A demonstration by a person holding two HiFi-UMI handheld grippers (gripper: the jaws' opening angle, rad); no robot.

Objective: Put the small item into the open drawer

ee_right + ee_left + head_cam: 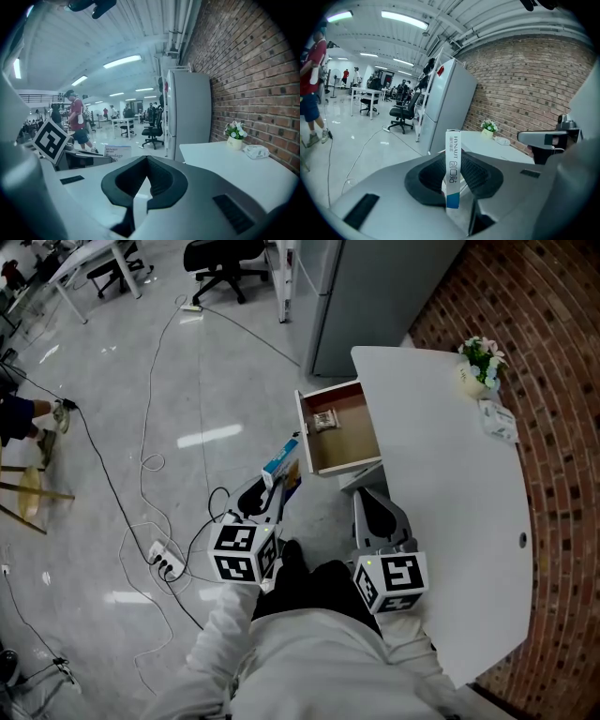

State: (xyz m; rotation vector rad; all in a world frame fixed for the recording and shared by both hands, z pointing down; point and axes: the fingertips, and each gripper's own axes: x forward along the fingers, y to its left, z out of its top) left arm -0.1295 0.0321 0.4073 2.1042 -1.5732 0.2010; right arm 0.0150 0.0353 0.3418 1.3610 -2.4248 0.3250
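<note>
My left gripper (pixel 272 486) is shut on a slim white and blue bandage box (pixel 281 462), which stands upright between the jaws (pixel 453 168). The wooden drawer (pixel 361 460) hangs open from the white table (pixel 459 484), just ahead and right of the box, with a small packet (pixel 323 421) lying inside it. My right gripper (pixel 375 510) hovers below the drawer by the table's edge. Its fingertips (pixel 146 159) meet with nothing between them. In the right gripper view the box (pixel 117 152) shows at the left.
A flower pot (pixel 481 367) and a tissue pack (pixel 497 420) sit at the table's far side by the brick wall. A grey fridge (pixel 375 296) stands behind the drawer. Cables and a power strip (pixel 164 562) lie on the floor to the left. A person (pixel 77 124) stands further off.
</note>
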